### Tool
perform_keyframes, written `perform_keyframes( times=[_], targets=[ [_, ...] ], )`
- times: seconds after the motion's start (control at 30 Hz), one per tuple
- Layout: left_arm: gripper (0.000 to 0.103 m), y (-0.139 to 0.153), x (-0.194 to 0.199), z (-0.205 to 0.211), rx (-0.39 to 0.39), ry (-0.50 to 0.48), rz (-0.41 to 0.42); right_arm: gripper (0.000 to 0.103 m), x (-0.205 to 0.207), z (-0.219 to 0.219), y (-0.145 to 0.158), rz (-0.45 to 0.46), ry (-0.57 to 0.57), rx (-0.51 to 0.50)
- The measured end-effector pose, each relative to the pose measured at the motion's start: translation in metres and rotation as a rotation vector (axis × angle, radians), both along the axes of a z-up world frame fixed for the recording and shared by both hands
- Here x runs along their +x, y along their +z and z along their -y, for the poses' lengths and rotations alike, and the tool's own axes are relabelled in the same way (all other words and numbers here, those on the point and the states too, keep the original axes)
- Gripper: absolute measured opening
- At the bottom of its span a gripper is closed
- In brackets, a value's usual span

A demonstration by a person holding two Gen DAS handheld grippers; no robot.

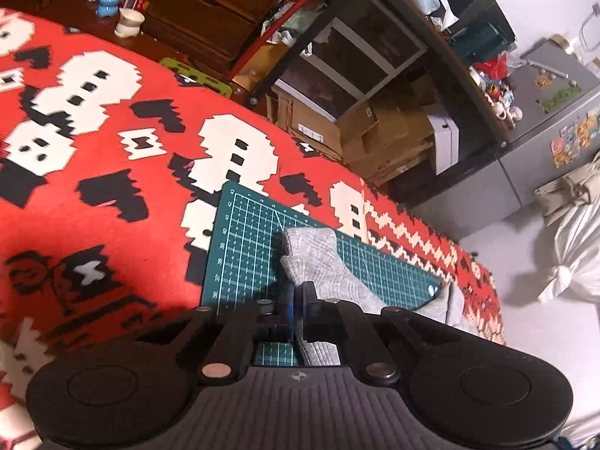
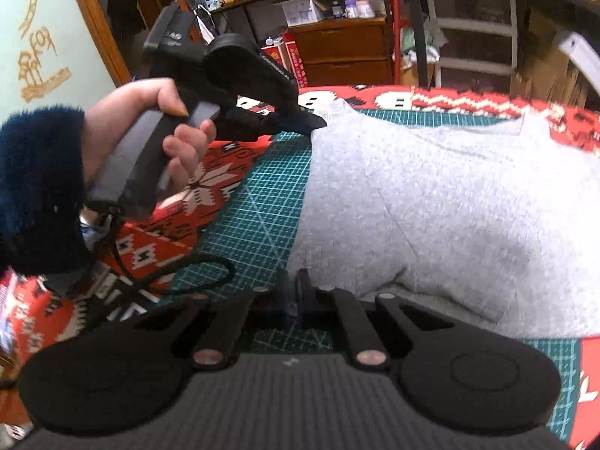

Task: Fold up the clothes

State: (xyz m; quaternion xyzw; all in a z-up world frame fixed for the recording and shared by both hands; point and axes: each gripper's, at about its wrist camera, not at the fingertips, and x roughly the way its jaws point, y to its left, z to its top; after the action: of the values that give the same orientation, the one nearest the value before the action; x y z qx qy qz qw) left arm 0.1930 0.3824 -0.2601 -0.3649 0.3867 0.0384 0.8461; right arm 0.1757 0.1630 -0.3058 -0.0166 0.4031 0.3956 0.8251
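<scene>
Left gripper (image 1: 299,292) clamped on grey garment's (image 2: 431,202) corner | right gripper (image 2: 294,285) closed, grip unclear | garment lies 9-to-3 across cutting mat (image 2: 258,187)

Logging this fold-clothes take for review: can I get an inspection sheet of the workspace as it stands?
Surface: green cutting mat on a red patterned blanket.
Job's things: grey garment spread over the mat, its far corner pinched.
Clutter: nothing seen on the mat besides the garment.
Grippers: left gripper shut on the garment's corner, held by a hand in a dark fuzzy sleeve; right gripper has its jaws together at the garment's near edge, and whether it holds cloth cannot be told.
Cables: black cord loops from the left handle onto the mat.
Surroundings: wooden drawers, cardboard boxes, grey fridge.
</scene>
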Motion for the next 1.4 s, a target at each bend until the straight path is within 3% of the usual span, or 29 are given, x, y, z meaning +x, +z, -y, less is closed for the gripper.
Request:
perform_keyframes(
  times=[0.2,0.4,0.7,0.8,0.9,1.03,1.1,1.2,1.4],
  targets=[
    [0.004,0.017,-0.040,-0.009,-0.014,0.015,-0.006,0.003,-0.016,0.006,0.009,-0.045,0.059,0.009],
    [0.004,0.023,-0.101,-0.015,0.015,0.020,-0.046,0.003,-0.059,0.011,0.015,-0.074,0.146,-0.007],
    [0.004,0.010,-0.213,-0.021,-0.002,0.144,-0.067,0.003,-0.128,0.006,0.018,-0.147,0.265,-0.026],
    [0.005,0.009,-0.238,-0.020,-0.002,0.184,-0.056,0.005,-0.140,0.004,0.018,-0.123,0.289,-0.059],
    [0.006,0.011,-0.251,-0.016,0.026,0.208,-0.035,0.010,-0.141,0.007,0.024,-0.090,0.289,-0.075],
    [0.017,0.025,-0.259,-0.006,0.075,0.201,-0.015,0.020,-0.142,0.020,0.038,-0.068,0.258,-0.067],
    [0.018,0.032,-0.265,-0.001,0.099,0.197,-0.008,0.024,-0.141,0.027,0.046,-0.060,0.231,-0.065],
    [0.021,0.048,-0.273,0.011,0.147,0.179,0.002,0.036,-0.139,0.036,0.055,-0.045,0.187,-0.061],
    [0.032,0.083,-0.292,0.041,0.236,0.140,0.056,0.049,-0.137,0.054,0.080,0.010,0.132,-0.058]
  ],
)
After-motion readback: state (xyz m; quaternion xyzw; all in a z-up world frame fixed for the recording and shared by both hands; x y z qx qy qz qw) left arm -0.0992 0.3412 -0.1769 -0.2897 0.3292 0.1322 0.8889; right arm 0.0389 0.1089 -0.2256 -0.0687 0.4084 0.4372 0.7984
